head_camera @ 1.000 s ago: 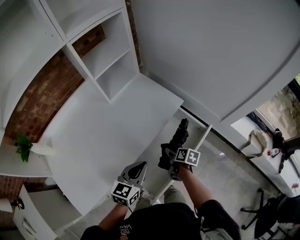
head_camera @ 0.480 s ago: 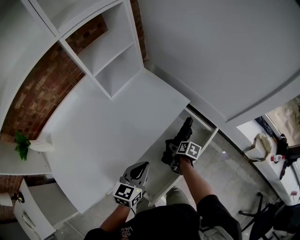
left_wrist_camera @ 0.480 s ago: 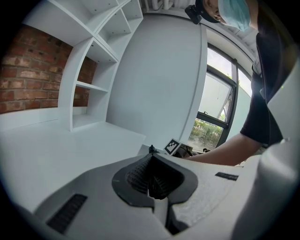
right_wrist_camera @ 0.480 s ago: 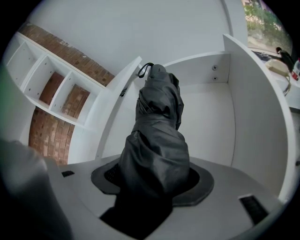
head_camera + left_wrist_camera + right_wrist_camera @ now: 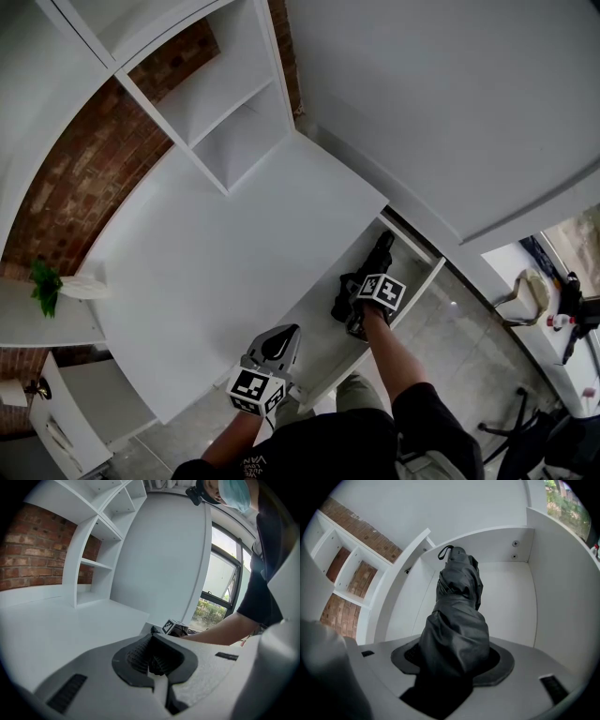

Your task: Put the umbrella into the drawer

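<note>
White bench (image 5: 216,244), drawer (image 5: 323,339) open below frame centre. Right tool (image 5: 452,660) clamps folded umbrella (image 5: 457,602): likely light, soft, slippery fabric; grip mid-body. Left tool (image 5: 153,660) closed, empty.

right tool (image 5: 351,306) steeply downward with a full grip, left tool (image 5: 275,344) closed

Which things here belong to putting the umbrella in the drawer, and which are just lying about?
Part of the job:
- black umbrella, clamped in the right gripper
- open drawer

Just lying about:
- small plant
- white shelves
- desk top
</note>
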Available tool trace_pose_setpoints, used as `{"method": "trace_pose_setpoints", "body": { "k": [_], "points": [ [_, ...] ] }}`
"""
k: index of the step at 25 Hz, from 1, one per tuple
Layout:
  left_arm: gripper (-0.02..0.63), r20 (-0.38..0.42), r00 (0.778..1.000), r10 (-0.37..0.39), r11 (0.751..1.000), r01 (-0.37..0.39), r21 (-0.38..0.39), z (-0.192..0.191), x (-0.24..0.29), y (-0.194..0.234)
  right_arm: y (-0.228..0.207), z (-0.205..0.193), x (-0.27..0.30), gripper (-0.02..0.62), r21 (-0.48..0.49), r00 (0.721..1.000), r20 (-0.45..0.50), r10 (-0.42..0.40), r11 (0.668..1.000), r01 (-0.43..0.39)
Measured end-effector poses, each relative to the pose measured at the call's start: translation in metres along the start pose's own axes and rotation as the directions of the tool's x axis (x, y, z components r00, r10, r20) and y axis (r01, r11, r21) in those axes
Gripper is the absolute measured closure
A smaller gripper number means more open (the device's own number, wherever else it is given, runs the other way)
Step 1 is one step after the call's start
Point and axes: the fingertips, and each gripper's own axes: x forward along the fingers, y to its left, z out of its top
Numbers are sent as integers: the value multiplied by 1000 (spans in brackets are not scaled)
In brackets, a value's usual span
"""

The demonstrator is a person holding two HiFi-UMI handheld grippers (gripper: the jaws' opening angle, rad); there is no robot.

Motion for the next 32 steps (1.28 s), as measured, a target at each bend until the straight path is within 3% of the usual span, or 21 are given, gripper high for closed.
{"method": "trace_pose_setpoints", "body": {
  "k": [10, 17, 27, 32],
  "points": [
    [600, -21, 1000, -14, 1000, 14, 10, -2, 4, 4, -10, 1, 14, 313, -24, 997, -37, -72, 997, 71],
    [600, -23, 999, -41, 999, 42, 27, 2, 7, 2, -16, 0, 8, 291, -49, 983, -49, -175, 984, 172],
    [600, -4, 994, -108, 992, 108, 63, 13, 5, -13, -9, 5, -37, 291, -51, 985, 39, -166, 984, 168],
    [600, 12, 990, -143, 986, 141, 88, 21, -1, -23, 0, 9, -73, 293, -19, 986, 122, -118, 993, 121]
  ]
}}
